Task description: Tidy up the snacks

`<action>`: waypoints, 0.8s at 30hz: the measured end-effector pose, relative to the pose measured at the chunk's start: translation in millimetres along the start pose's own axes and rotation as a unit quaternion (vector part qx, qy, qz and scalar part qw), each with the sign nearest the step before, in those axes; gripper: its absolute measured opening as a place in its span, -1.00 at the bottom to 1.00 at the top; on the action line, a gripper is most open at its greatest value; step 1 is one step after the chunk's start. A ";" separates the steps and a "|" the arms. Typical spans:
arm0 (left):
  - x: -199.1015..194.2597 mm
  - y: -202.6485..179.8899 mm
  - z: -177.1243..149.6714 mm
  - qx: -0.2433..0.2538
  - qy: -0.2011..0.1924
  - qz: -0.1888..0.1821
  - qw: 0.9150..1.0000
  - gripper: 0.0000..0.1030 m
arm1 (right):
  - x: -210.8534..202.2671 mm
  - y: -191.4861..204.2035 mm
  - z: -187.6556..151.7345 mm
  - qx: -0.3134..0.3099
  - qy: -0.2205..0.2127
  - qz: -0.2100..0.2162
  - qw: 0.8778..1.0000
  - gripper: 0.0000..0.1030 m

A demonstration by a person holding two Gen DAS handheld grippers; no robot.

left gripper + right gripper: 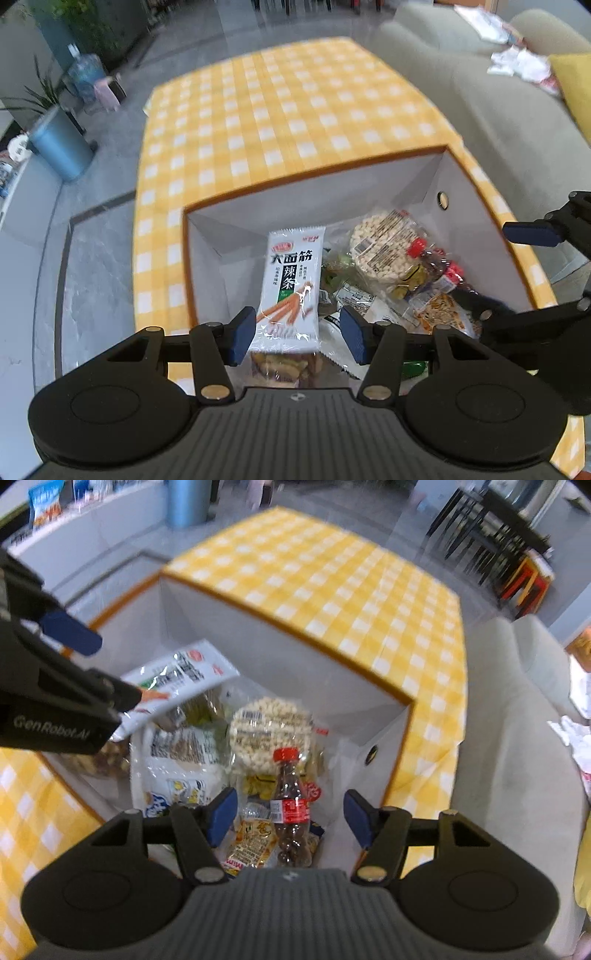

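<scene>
A white box with an orange rim (314, 199) stands on the yellow checked table and holds several snack packets. My left gripper (298, 334) hangs open over it. A white spicy-strip packet (290, 288) lies below its jaws on the pile, with a gap at the right pad. My right gripper (290, 818) is open above a small cola bottle (290, 801) with a red cap, which lies on the snacks. A round rice cracker (271, 727) sits behind the bottle. The strip packet (177, 679) lies tilted at the box's left, under the left gripper's fingers.
The checked tablecloth (277, 110) stretches away beyond the box. A grey sofa (498, 110) with loose wrappers borders the table on the right. A blue bin (61, 147) and a water jug (86, 74) stand on the floor. Dark chairs (491, 528) stand further back.
</scene>
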State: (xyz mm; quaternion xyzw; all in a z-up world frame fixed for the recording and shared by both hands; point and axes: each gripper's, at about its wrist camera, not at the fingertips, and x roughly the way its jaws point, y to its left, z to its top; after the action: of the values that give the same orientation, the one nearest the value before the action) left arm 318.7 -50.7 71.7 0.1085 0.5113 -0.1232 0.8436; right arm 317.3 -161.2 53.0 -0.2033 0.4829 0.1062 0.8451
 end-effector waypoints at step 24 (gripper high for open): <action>-100.1 -51.2 -228.0 -0.080 -0.376 0.068 0.921 0.57 | -121.5 83.6 -203.7 0.107 -0.332 -0.034 0.937 0.41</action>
State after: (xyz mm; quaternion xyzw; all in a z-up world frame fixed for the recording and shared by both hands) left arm 67.0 -19.0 54.3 0.0205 0.1561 -0.0560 0.9859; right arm 66.4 -175.2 45.4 -0.0811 0.1760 0.0864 0.9772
